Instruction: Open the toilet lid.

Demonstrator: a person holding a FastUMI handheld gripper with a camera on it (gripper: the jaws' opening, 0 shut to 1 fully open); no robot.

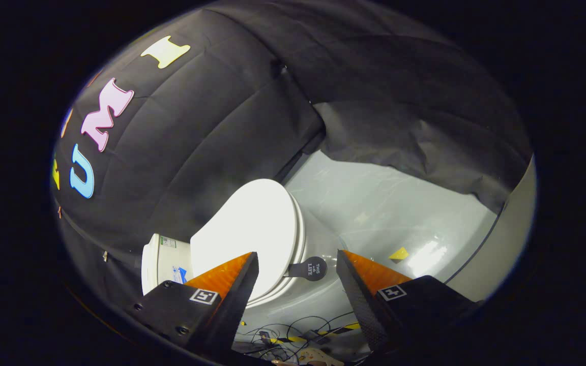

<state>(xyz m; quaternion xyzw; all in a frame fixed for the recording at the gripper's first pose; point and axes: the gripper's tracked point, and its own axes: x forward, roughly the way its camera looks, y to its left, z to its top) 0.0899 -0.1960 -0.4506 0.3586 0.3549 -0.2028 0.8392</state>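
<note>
The gripper is spread wide, holding nothing. Between its fingers sits the closed white oval plastic toilet lid with its dark round lift tab.

The white toilet lid lies closed on its bowl, a dark round tab jutting from its rim.

Gripper spread wide, nothing held

Both fingers rise from the lower part of the gripper view, the left fingertip and the right fingertip well apart with a clear gap between them. Neither inner face presses on anything. Each finger tapers to a wedge-shaped point, tips leaning slightly toward each other. Each finger base carries a square printed marker on its mount, left marker, right marker. The left mount shows screw heads on its outer face. The holding hand cannot be made out
</note>
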